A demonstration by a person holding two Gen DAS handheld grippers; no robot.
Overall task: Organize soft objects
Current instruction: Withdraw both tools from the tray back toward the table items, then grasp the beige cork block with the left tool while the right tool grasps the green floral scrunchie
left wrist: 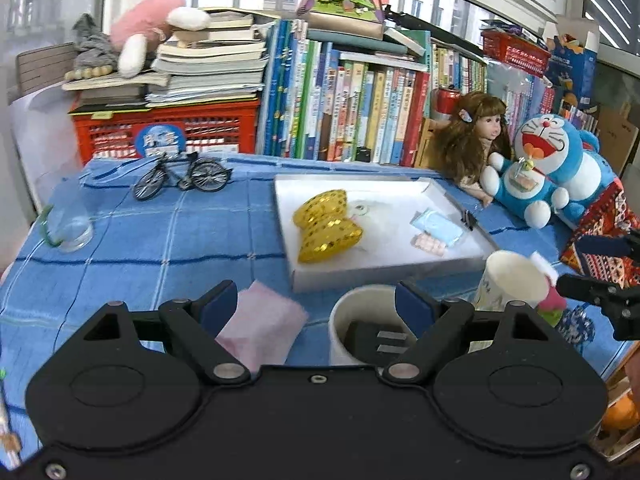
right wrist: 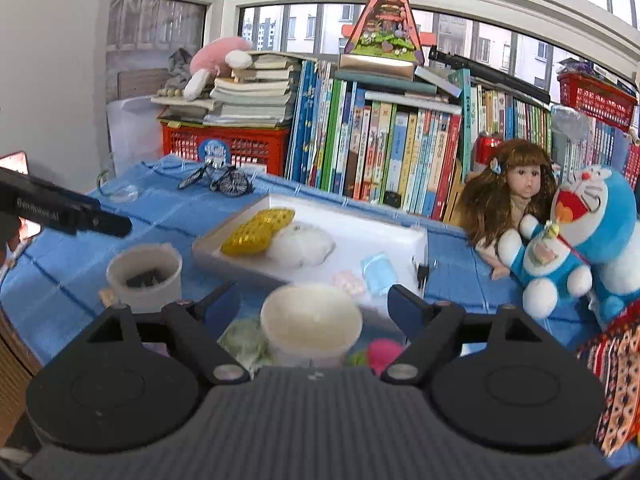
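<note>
A white tray [left wrist: 384, 268] on the blue checked cloth holds a gold sequined bow cushion [left wrist: 328, 228], a white fluffy toy [left wrist: 372, 216] and a blue packet [left wrist: 436, 226]. My left gripper [left wrist: 316, 300] is open over a pink cloth [left wrist: 264, 328] and a white cup [left wrist: 360, 332] with a black plug in it, touching neither. My right gripper [right wrist: 314, 300] is open, with a paper cup [right wrist: 312, 320] standing between its fingers, untouched. A pink soft ball [right wrist: 384, 354] and a pale green soft thing [right wrist: 244, 340] lie by that cup. The tray [right wrist: 400, 236] lies beyond.
A Doraemon plush [left wrist: 548, 160] and a doll [left wrist: 476, 136] lean on the row of books at the right. A model bicycle [left wrist: 184, 174] and a glass [left wrist: 72, 228] stand at the left. A pink plush [left wrist: 148, 28] lies on stacked books over a red crate [left wrist: 168, 132].
</note>
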